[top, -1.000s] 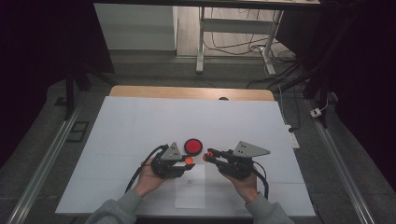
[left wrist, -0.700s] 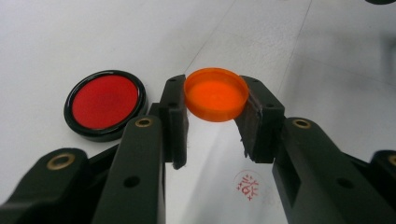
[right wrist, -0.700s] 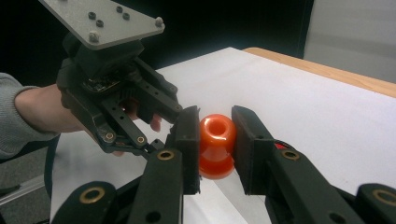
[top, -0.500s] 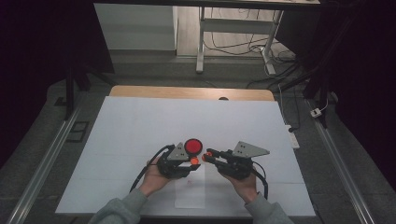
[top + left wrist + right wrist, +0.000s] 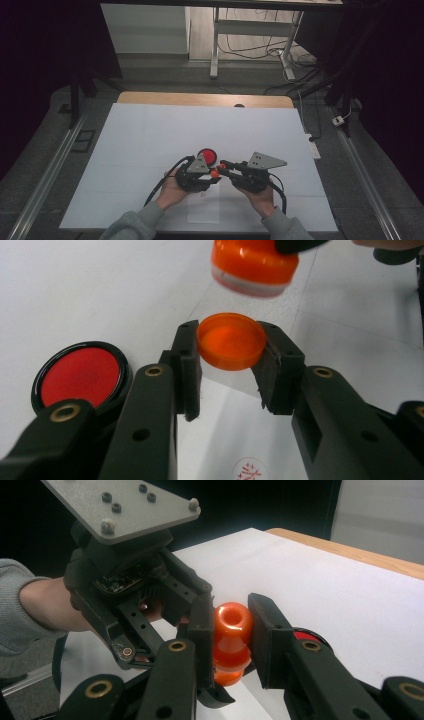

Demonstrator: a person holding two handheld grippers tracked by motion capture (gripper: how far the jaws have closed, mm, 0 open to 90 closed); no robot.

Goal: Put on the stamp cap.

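An orange stamp [image 5: 231,640] is pinched upright between the jaws of my right gripper [image 5: 231,625], handle end toward the camera. My left gripper [image 5: 227,347] is shut on the stamp's shallow orange cap [image 5: 231,341], hollow side up. The stamp's base [image 5: 254,265] hangs just above and beyond the cap, apart from it. In the high view the left gripper [image 5: 212,175] and right gripper [image 5: 221,166] meet tip to tip near the front middle of the table. A round red ink pad [image 5: 207,156] in a black case lies just behind them.
A white sheet [image 5: 150,140] covers the table, with a wooden edge [image 5: 200,99] at the back. A small paper slip [image 5: 202,207] with a red stamp mark [image 5: 248,470] lies below the grippers. The ink pad [image 5: 80,372] sits left of the left jaws.
My left gripper has edged slightly right, closer to the right gripper. The right gripper has stayed put.
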